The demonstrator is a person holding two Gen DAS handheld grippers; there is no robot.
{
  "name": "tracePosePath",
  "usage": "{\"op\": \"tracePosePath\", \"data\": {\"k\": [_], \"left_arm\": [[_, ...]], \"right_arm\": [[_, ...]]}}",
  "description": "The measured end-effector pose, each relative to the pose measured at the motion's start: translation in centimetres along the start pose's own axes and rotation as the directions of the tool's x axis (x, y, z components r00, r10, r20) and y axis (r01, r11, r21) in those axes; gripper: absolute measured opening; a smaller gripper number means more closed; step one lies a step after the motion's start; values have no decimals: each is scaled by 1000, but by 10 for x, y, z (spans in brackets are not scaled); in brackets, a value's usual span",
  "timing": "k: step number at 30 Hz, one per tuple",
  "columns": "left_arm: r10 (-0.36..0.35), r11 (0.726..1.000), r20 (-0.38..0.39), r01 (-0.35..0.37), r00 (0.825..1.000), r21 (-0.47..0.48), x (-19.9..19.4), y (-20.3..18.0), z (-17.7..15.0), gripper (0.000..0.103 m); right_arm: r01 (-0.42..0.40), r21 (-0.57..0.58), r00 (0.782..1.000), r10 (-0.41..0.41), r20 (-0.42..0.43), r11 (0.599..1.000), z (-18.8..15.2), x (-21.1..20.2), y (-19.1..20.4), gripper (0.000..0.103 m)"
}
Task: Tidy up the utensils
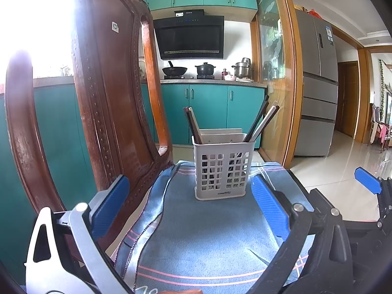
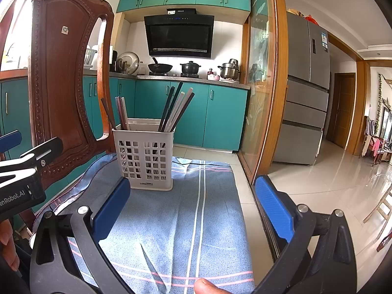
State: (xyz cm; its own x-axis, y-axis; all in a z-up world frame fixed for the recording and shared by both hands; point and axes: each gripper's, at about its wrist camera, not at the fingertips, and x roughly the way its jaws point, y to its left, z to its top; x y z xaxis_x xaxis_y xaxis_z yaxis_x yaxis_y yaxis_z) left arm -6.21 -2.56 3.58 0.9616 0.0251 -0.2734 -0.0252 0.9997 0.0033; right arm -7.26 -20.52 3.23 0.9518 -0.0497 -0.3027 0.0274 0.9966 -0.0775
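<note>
Blue-padded fingers of the left gripper (image 1: 189, 205) spread wide, nothing between them, hovering low over a blue cloth (image 1: 208, 232) with pink and white stripes. Right gripper (image 2: 193, 207) same state: fingers wide apart, holding nothing, over the same cloth. Fingertip (image 2: 204, 286) of the person pokes in at the bottom edge of the right wrist view.

Utensil holder (image 1: 223, 170), white plastic with grid cutouts, stands upright on the cloth near its far end, ahead of both grippers and touching neither. Looks split into compartments; cannot tell how many. Chopsticks (image 1: 261, 122) inside, dark and pale, in two bunches: one leaning left (image 1: 193, 125), one leaning right, tops well above the rim. Lower ends show through the grid.

Cloth covers the surface; its left edge is rumpled and hangs over beside a carved wooden chair (image 1: 110, 93) that stands close on the left. Right cloth edge runs straight, tiled floor (image 2: 330, 183) beyond it. Open cloth between the fingers and the holder. In the left wrist view the right gripper's blue pad shows at the far right, well apart from the holder.
</note>
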Motion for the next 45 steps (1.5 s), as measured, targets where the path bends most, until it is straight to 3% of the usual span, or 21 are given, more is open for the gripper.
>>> {"op": "tracePosePath", "data": {"k": [45], "left_arm": [[12, 1000, -23, -12, 1000, -3, 0, -3, -4, 99]], "right_arm": [[-6, -22, 1000, 6, -6, 1000, -5, 0, -2, 100]]}}
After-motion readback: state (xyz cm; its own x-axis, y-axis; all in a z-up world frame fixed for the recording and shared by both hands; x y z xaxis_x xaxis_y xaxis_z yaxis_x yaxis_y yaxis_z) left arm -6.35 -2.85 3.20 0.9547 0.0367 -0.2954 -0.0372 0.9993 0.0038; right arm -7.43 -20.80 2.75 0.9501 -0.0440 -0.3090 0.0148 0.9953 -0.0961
